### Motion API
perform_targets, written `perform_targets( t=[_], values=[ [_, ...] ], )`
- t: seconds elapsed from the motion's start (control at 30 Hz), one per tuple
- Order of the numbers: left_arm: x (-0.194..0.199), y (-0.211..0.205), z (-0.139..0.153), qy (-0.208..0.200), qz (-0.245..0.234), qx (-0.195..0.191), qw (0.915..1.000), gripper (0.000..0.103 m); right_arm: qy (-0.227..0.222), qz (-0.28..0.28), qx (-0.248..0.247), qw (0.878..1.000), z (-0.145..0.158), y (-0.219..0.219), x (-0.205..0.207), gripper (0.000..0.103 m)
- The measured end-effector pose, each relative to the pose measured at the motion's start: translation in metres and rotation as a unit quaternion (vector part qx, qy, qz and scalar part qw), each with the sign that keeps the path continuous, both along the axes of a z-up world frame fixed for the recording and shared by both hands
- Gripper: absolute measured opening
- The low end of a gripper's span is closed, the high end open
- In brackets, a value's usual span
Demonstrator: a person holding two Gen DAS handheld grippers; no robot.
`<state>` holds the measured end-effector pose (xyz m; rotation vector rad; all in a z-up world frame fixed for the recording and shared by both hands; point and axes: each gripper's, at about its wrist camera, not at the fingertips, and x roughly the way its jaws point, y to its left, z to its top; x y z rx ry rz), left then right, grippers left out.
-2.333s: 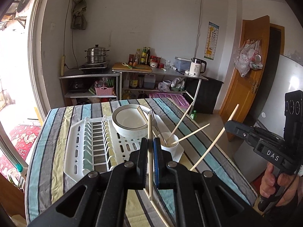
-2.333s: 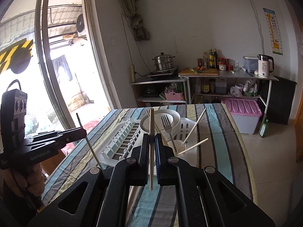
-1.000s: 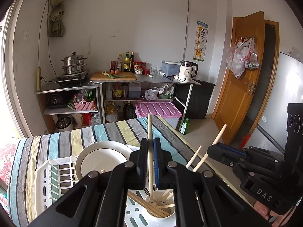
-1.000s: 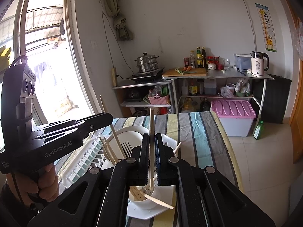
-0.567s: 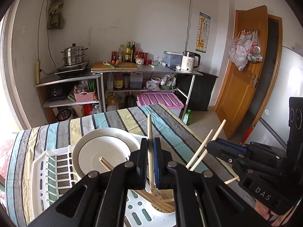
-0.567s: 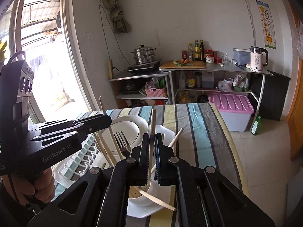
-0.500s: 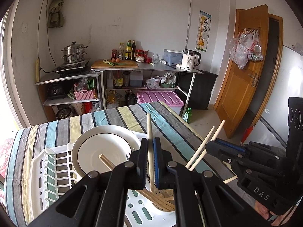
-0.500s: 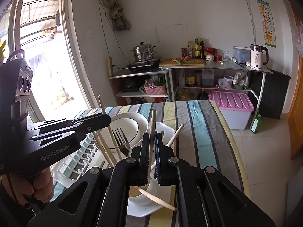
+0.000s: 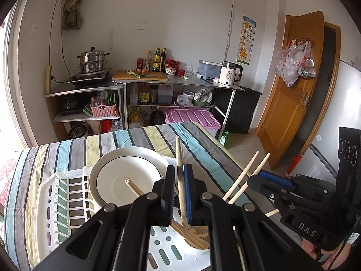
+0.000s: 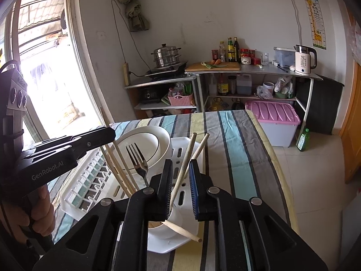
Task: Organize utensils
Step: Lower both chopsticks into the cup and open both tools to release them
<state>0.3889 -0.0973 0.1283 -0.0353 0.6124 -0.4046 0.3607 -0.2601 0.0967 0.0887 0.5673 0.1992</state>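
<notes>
My left gripper (image 9: 179,190) is shut on one wooden chopstick (image 9: 179,169) and holds it upright over the white utensil cup (image 9: 196,246) in the drying rack (image 9: 52,203). My right gripper (image 10: 180,185) stands open over the same cup (image 10: 174,223); a chopstick (image 10: 183,167) leans loose between its jaws with its lower end in the cup. Several chopsticks and a fork (image 10: 137,160) stand in the cup. One chopstick (image 10: 182,230) lies across the cup's rim. A white plate (image 9: 126,171) stands in the rack behind the cup.
The rack sits on a table with a striped cloth (image 9: 140,137). Each gripper shows in the other's view, the left one (image 10: 67,149) and the right one (image 9: 293,198), close on either side of the cup. Kitchen shelves (image 9: 144,85) stand beyond the table.
My right gripper has opened and its chopstick has dropped into the cup, now leaning free. My left gripper has stayed shut on its chopstick, over the cup.
</notes>
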Motion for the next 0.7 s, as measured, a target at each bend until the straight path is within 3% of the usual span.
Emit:
perform_targets(
  t=[0.27, 0.7],
  values=[
    [-0.017, 0.009, 0.003, -0.002, 0.005, -0.009, 0.9999, 0.019, -0.007, -0.006, 0.000, 1.000, 0.006, -0.004, -0.016, 0.021],
    [-0.089, 0.043, 0.008, -0.019, 0.025, -0.029, 0.9991, 0.019, -0.040, 0.011, 0.008, 0.999, 0.013, 0.004, -0.087, 0.021]
  ],
)
